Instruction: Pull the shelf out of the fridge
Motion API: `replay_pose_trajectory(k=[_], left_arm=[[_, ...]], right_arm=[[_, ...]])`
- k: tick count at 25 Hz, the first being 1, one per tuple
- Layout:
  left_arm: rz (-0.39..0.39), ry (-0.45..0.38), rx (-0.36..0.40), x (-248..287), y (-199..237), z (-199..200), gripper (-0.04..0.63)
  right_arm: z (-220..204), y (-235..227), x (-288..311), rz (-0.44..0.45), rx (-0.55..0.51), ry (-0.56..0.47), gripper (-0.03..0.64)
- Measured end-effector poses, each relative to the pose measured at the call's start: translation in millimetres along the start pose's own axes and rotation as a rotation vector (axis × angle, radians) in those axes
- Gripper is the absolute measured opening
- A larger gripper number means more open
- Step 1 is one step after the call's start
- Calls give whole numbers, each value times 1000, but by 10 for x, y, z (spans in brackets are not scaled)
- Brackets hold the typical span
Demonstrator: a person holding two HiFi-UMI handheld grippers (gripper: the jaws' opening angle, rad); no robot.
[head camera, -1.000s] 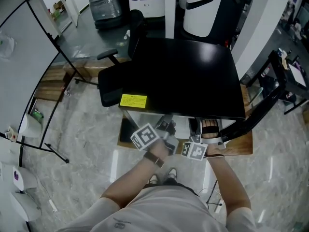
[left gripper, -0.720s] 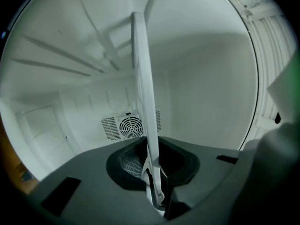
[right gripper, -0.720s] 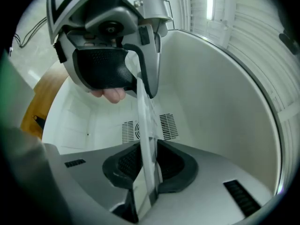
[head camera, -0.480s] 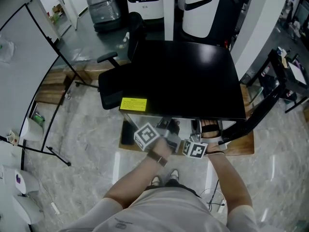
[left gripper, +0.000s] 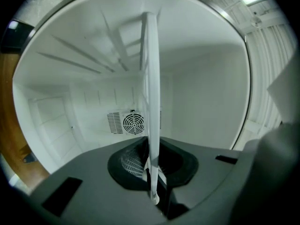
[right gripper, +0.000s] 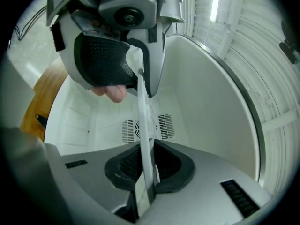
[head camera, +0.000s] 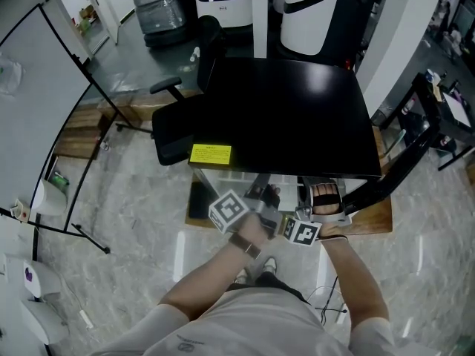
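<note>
1. Two pairs of jaws on one thin white shelf [left gripper: 150, 69], seen edge-on in both gripper views.
2. On the left gripper [left gripper: 154, 193], jaws pinched tight on the shelf's near edge, at 6 o'clock in its own view.
3. On the right gripper [right gripper: 146, 189], jaws just now closing further, pinching the same edge, with the plate caught between the pads.
4. In the right gripper view, left gripper at 12 o'clock, further along the edge, with a fingertip [right gripper: 115, 93] showing just below its black pad.
5. Shelf reaching back into the white cavity of the fridge [head camera: 289, 117], toward a round fan grille [left gripper: 133, 123] on the rear wall, just at 9 o'clock of the shelf's line.
6. In the head view, black fridge top at 12 o'clock, both grippers close together at its open front toward 6 o'clock.
7. Yellow label [head camera: 210, 153] on the fridge top's near left corner, with a black office chair [head camera: 174, 124] just beside the fridge at 9 o'clock.
</note>
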State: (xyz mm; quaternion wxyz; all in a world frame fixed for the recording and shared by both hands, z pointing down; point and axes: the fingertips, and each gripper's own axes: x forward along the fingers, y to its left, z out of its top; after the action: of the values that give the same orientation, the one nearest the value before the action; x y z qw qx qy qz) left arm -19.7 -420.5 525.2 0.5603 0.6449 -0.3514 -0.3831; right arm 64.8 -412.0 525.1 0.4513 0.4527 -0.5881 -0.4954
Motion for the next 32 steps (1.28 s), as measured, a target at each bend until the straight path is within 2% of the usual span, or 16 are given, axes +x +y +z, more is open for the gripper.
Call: replay_pose_trajectory(k=[32], left_arm=[[21,65,-8,-752,-104,-359,31]], right_arm=[[184,77,-816,6,34,31,52]])
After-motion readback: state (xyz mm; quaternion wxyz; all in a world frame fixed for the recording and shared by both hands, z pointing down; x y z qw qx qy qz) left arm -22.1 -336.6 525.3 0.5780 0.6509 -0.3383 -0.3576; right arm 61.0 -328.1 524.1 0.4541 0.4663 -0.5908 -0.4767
